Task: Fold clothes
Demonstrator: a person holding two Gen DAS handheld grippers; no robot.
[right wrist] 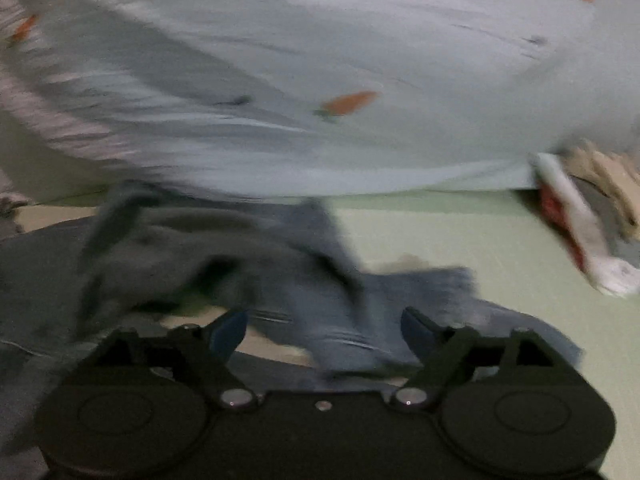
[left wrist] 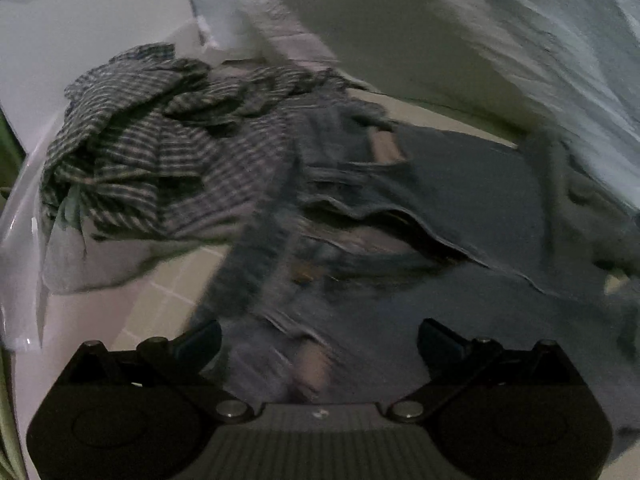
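While both views are smeared by motion blur, the main items can be made out. Left gripper point(left wrist: 320, 340): its two fingers stand spread wide with nothing between the pads; denim fabric lies beyond and below the gap. Right gripper point(right wrist: 324, 332): its fingers are likewise spread wide, with no fabric pinched between them.

In the left wrist view, the jeans point(left wrist: 400, 208) lie rumpled across the middle of the frame and run toward 3 o'clock, on a pale floor point(left wrist: 168, 280). A checked shirt point(left wrist: 160, 140) sits bunched at 10 o'clock from the jeans and touches them along one edge. Pale grey cloth point(left wrist: 92, 264) shows under the shirt at its 7 o'clock side. A light blue sheet point(left wrist: 560, 60) fills the 1 o'clock corner.

In the right wrist view, the jeans point(right wrist: 312, 280) lie just beyond the fingers, from 9 o'clock to centre. The light blue sheet point(right wrist: 320, 40), printed with small orange carrot shapes point(right wrist: 348, 104), covers the upper half. A white and red item point(right wrist: 576, 224) lies at 3 o'clock on the pale green floor point(right wrist: 460, 232); what it is cannot be told.
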